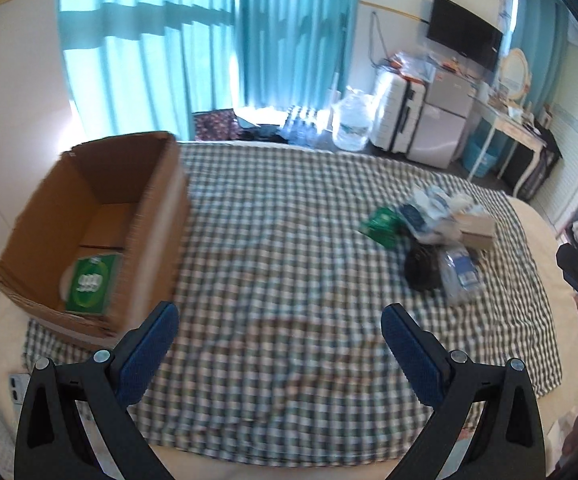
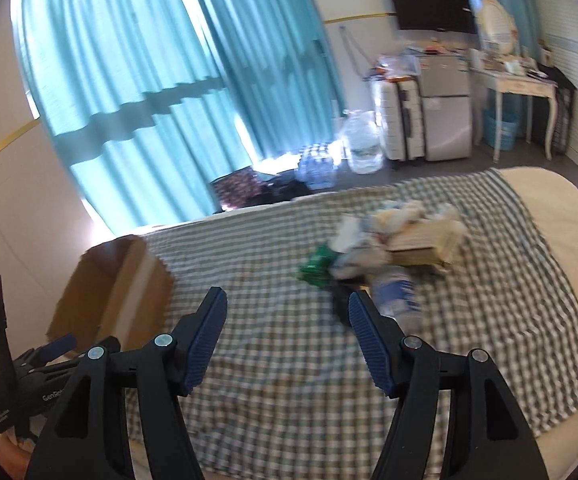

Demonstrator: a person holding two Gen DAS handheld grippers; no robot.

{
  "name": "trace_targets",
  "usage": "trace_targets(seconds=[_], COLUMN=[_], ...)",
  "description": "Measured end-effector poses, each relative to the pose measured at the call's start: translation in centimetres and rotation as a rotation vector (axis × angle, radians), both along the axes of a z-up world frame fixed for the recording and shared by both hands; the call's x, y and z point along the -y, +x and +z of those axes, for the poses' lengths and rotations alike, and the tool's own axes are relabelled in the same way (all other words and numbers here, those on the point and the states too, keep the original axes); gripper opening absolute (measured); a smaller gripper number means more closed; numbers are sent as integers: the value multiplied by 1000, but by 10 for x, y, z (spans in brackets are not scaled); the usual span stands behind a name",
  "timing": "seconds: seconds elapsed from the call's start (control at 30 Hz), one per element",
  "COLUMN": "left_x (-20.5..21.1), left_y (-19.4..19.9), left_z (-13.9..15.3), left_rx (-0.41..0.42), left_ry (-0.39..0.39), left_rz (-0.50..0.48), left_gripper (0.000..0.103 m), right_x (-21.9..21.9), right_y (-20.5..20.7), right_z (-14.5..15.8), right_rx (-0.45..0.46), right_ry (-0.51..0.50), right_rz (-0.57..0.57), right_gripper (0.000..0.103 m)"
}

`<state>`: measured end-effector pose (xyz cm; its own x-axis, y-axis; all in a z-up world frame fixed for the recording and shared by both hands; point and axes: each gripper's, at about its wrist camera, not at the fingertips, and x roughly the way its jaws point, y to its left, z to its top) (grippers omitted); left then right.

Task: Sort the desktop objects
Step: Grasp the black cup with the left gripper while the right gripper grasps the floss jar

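**Now weighing up the pile of soft packets**

Hovering, left tool (image 1: 279,318) and right tool (image 2: 287,304) both spread wide, gripping nothing. Sitting right of centre on the checked bedspread (image 1: 273,240): pile (image 1: 433,236) of crinkly, likely light packets, best pinched by an edge. Already lying lower left in the cardboard box (image 1: 89,216): green pack (image 1: 89,284), lettering too blurred for reading.

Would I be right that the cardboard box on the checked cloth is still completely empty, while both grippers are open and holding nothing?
Not quite: the cardboard box is not empty. The left wrist view shows a green packet lying on its floor. The rest holds: the box sits on the checked cloth, and the left gripper and right gripper are open, holding nothing.
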<state>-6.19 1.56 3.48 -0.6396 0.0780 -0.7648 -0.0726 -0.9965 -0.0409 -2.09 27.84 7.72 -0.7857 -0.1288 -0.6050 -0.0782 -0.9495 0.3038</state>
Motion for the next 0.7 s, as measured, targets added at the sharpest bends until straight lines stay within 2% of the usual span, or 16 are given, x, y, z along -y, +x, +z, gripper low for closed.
trace_targets(seconds=[0.13, 0.37, 0.57, 0.7], left_x=[-54, -125, -156, -167], left_y=[-4, -31, -64, -87], left_z=[-21, -55, -87, -111], left_rx=[31, 46, 68, 102], left_ry=[-26, -107, -164, -157], left_rz=[-53, -124, -121, -127], left_gripper=[103, 103, 103, 103], right_x=[-46, -70, -63, -65], right_y=[7, -11, -56, -82], right_z=[-23, -72, -112, -129], right_rx=[30, 86, 160, 180], right_ry=[-38, -62, -21, -44], right_rz=[-44, -28, 19, 30], right_gripper=[64, 64, 63, 63])
